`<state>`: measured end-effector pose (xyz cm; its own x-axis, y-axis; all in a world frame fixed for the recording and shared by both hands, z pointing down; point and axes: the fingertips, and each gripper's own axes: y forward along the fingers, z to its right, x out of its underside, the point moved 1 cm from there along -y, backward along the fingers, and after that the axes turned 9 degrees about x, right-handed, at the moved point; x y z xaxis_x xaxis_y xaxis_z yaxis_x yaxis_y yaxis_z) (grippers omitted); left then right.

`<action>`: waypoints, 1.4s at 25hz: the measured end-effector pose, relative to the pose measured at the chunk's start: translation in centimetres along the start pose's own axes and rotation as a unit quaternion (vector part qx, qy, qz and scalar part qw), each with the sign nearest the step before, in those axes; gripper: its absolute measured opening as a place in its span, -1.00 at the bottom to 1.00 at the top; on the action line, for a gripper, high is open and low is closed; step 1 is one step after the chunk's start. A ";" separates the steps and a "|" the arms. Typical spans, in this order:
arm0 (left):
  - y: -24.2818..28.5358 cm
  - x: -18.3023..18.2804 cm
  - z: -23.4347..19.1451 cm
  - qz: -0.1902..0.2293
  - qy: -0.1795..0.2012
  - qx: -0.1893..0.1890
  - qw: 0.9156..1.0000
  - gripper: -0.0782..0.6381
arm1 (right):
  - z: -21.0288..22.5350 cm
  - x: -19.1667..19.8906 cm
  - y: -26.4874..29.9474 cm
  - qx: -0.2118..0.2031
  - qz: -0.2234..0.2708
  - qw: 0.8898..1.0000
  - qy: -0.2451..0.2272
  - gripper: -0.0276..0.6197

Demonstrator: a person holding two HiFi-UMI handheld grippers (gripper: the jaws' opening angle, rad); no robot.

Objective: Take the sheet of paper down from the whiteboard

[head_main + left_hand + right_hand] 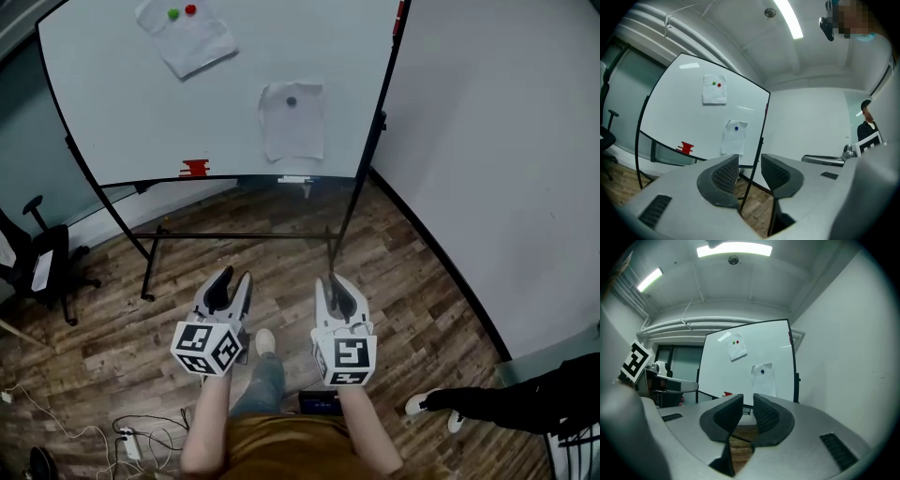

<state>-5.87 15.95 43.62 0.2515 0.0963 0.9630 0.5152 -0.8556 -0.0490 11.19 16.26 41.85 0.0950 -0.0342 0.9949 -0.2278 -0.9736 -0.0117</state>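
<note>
Big white whiteboard on a black rolling stand (122,103) is straight ahead. The task's thing, a crumpled white sheet of paper (292,127), hangs on the whiteboard's lower right part, pinned by one small dark blue round magnet (292,101) near its top edge. A second white sheet (187,42) sits tilted near the whiteboard's top, up and left of the first one, held by a green magnet (173,14) and a red magnet (190,9) side by side. A little red block (196,168) rests at the whiteboard's bottom edge, left of the lower sheet.

The left tool (234,277) and right tool (330,280) are both well short of the whiteboard, side by side over the brown wood-plank floor (422,281) in front of its stand, pointing toward it. Each tool is released: jaws parted by a narrow gap, nothing between them. Neither touches the paper. A black office chair (42,267) stands off to the whiteboard's left.
</note>
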 end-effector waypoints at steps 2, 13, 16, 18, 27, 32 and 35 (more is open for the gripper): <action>2.6 -0.1 -1.9 -0.001 0.000 0.004 1.000 -0.35 | 0.6 0.5 3.0 0.005 -0.001 1.000 0.001 -0.66; 18.6 -5.6 -15.4 0.016 -0.004 0.017 1.000 -0.35 | 1.6 -1.5 24.4 0.018 0.007 1.000 -0.016 -0.66; 22.4 -6.8 -18.8 0.022 -0.005 0.017 1.000 -0.35 | 1.5 -1.6 29.4 0.018 0.003 1.000 -0.020 -0.66; 24.6 -7.4 -20.6 0.024 -0.005 0.021 0.999 -0.35 | 1.7 -1.5 32.2 0.022 0.002 0.999 -0.024 -0.66; 31.0 -7.9 -24.3 0.016 -0.008 0.048 0.999 -0.35 | 1.7 -1.7 39.2 0.037 0.005 0.998 -0.040 -0.62; 33.3 -7.2 -24.4 0.007 -0.012 0.060 0.998 -0.35 | 2.8 -2.1 40.6 0.047 0.010 0.998 -0.045 -0.61; 34.6 -7.2 -24.8 0.005 -0.013 0.063 0.998 -0.35 | 3.4 -2.4 42.1 0.047 0.014 0.998 -0.039 -0.61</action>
<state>-10.15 -26.95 41.54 0.2772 0.1018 0.9554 0.6113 -0.7858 -0.0936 4.69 -25.37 38.59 0.1653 -0.0757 0.9833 -0.1407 -0.9887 -0.0525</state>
